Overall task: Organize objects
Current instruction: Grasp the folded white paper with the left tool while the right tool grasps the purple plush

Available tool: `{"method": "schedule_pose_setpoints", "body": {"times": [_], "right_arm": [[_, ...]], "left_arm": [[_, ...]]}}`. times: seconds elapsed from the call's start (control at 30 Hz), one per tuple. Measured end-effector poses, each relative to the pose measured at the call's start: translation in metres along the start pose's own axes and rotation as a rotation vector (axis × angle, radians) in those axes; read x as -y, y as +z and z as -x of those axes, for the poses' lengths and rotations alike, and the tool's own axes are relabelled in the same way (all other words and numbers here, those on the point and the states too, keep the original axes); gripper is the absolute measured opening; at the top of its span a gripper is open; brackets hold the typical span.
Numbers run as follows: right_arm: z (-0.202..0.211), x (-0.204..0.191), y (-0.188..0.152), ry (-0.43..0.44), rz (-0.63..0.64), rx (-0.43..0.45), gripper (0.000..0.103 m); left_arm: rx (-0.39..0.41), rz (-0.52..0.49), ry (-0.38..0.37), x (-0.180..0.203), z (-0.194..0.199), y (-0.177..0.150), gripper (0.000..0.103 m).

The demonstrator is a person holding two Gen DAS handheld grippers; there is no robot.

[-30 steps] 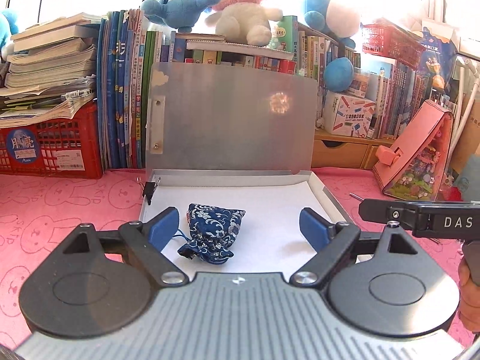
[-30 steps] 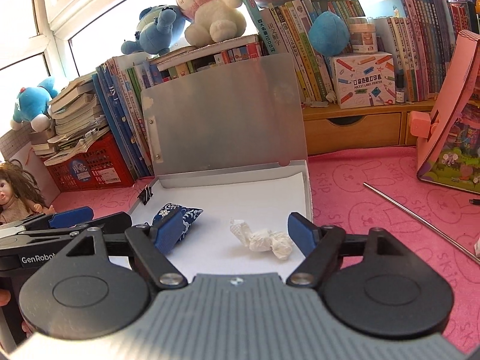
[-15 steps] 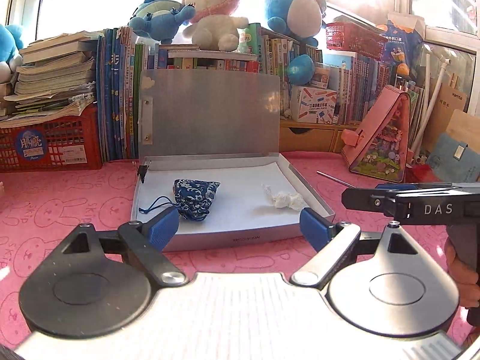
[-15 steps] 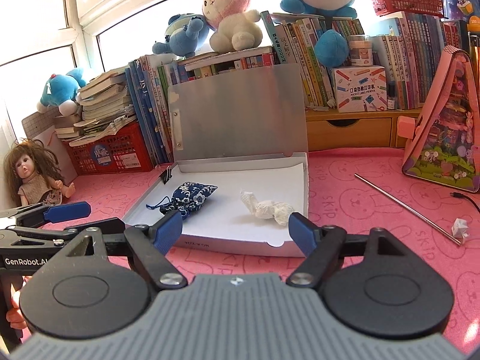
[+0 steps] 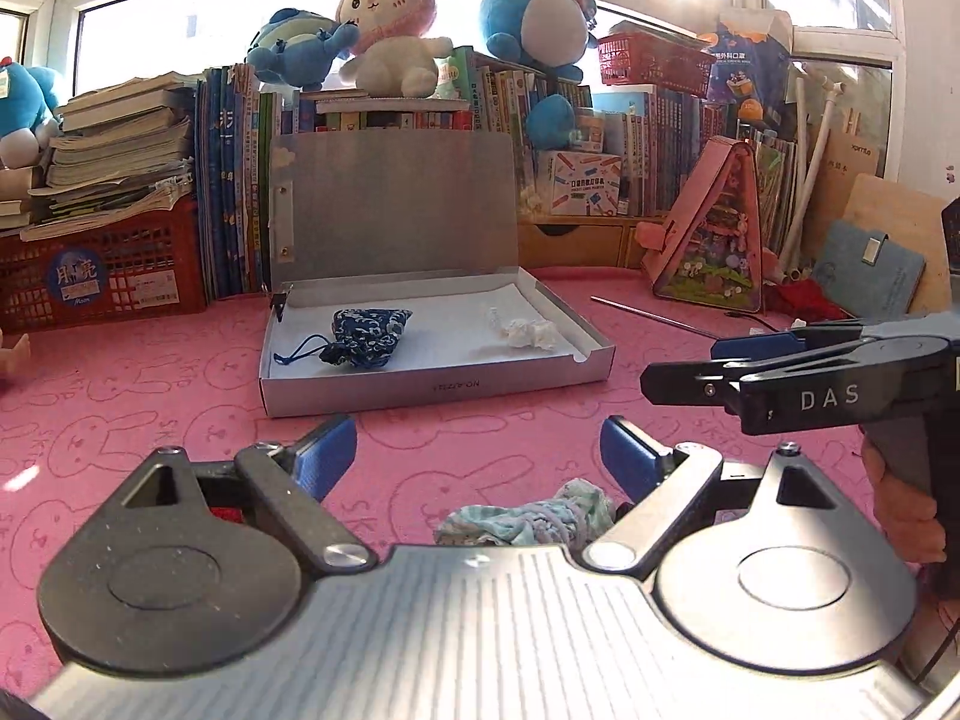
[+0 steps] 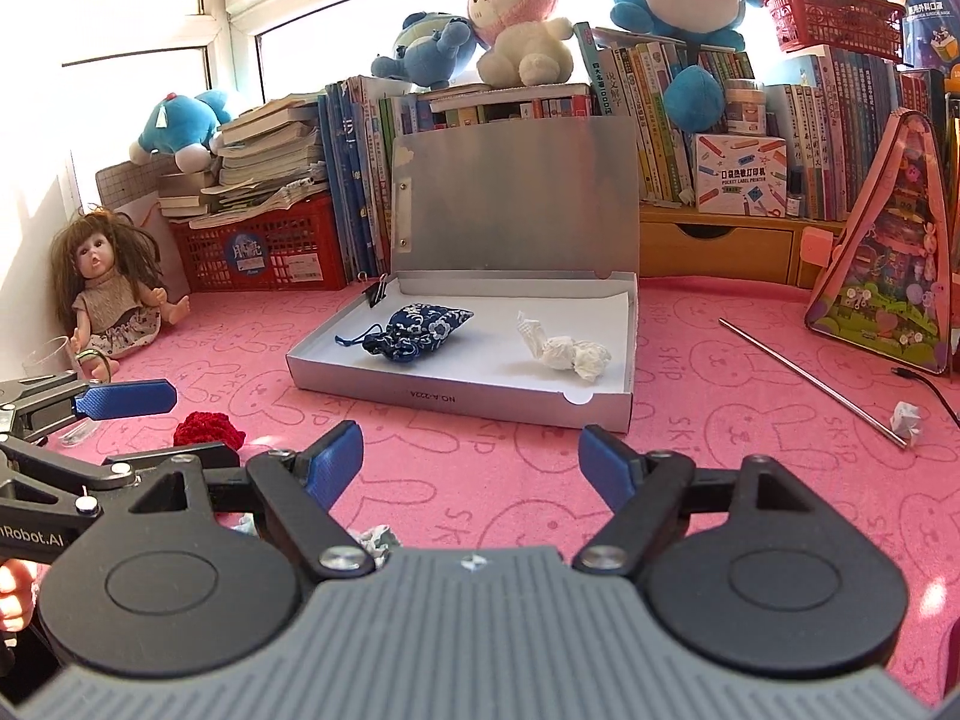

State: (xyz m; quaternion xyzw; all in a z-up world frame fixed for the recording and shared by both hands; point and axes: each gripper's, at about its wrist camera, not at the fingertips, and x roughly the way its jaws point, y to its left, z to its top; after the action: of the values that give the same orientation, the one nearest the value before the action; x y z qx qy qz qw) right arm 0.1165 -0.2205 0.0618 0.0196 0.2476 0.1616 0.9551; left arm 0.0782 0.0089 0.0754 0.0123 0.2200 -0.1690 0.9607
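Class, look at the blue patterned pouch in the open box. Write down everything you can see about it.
The pouch is a small drawstring bag of dark blue cloth printed with white flowers. It looks soft and lightly stuffed, lying on its side. Its neck is gathered shut, and a blue cord trails from it toward the box's left wall. It rests on the white floor of the open grey box, in the left half, apart from the crumpled white paper to its right. Nothing else touches it.

In the open box [image 6: 456, 399], pouch [image 6: 420, 327] lies left of tissue [image 6: 567, 351].
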Motion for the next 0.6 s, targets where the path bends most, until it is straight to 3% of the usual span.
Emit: {"method": "schedule_pose_setpoints", "body": {"times": [0.6], "right_arm": [[0.018,-0.044,-0.054,0.018,0.176,-0.033,0.087]], "left_arm": [[-0.133,0.004,-0.047,0.014,0.032,-0.076,0.092]]}}
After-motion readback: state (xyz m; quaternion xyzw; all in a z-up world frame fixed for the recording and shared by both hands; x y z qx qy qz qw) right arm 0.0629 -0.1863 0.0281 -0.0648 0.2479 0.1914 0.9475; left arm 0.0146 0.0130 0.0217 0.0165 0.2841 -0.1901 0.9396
